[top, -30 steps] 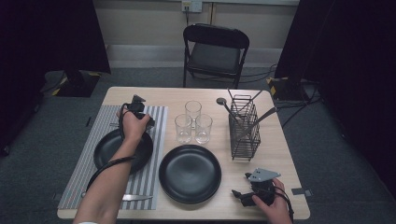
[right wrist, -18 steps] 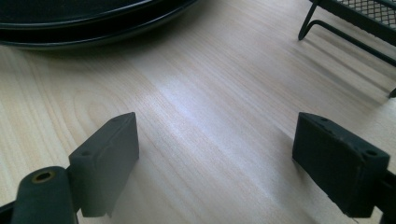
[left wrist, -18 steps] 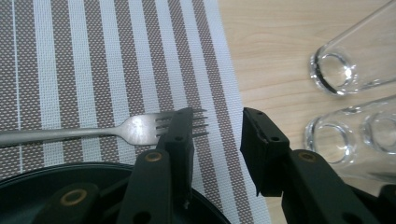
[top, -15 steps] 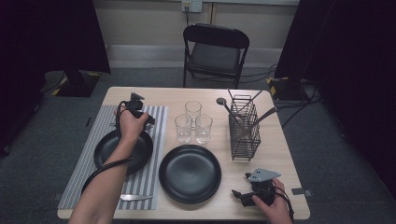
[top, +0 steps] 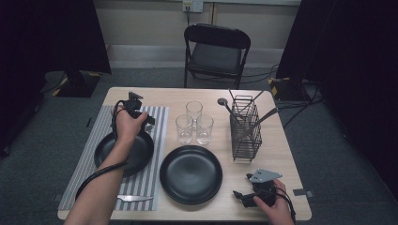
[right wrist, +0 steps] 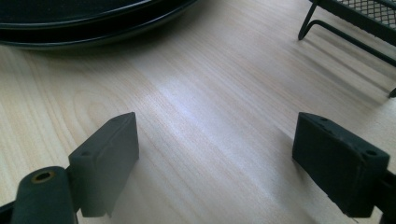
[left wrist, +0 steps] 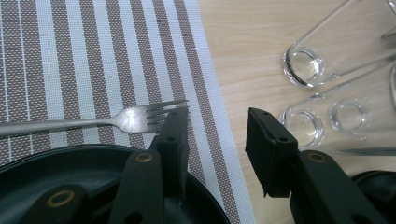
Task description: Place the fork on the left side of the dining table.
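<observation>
1. No lettering is legible anywhere.
2. The left gripper [left wrist: 217, 135], jaws just opening and empty, has lifted since a second ago; the fork [left wrist: 93, 122] lies on the striped placemat [left wrist: 116, 56] beside the black plate [top: 141, 157].
3. The right gripper [right wrist: 215, 163] rests wide open and empty on the table [right wrist: 196, 107].

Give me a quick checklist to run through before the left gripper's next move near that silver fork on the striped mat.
1. Silver metal fork lies flat on the grey-and-white striped placemat, just beyond the black round plate: ok.
2. Left gripper empty; its jaws have just been opening: ok.
3. Fork released; whether the near jaw touches its tines: cannot tell.
4. Three clear drinking glasses upright, apart from the gripper: ok.
5. Right gripper open, over bare wooden table: ok.
</observation>
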{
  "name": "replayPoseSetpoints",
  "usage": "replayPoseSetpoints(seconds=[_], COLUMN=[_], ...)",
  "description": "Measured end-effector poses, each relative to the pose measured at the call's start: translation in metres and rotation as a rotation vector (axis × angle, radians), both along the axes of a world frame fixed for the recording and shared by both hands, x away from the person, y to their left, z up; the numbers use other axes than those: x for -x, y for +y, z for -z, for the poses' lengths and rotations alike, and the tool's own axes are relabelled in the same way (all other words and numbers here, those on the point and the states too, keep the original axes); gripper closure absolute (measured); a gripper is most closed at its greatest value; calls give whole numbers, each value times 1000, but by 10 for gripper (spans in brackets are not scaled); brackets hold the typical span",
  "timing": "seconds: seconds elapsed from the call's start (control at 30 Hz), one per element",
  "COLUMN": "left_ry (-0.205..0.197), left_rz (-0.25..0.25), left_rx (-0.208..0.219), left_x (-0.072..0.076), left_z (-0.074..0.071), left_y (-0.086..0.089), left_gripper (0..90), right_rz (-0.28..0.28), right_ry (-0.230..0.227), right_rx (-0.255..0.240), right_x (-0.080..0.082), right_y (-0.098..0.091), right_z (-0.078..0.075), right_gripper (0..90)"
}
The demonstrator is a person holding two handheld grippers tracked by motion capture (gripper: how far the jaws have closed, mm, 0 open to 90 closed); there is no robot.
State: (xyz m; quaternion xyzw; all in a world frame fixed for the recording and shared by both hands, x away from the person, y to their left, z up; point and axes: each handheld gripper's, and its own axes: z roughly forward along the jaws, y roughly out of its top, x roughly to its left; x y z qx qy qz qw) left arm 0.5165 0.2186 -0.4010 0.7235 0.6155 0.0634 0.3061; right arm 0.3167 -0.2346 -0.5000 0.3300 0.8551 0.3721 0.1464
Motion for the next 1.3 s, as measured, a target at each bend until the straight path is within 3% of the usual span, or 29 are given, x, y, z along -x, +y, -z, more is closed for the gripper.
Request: replayPoseSetpoints(seconds=[0.6, 0.83, 1.3], left_ry=[4, 16, 3], left_rz=[17, 41, 102], left_rx=[24, 41, 53], left_x=[12, 14, 18], left_z=[-13, -15, -25], left_y=[-3, -5, -16], left_gripper=[468, 411, 298], right_rz=[0, 0, -2], right_ry=[1, 2, 0], right_rx=[0, 0, 0], right_x=[0, 0, 0], right_y=[0, 0, 0], right_z=[0, 0, 0], right_gripper=[137, 137, 137])
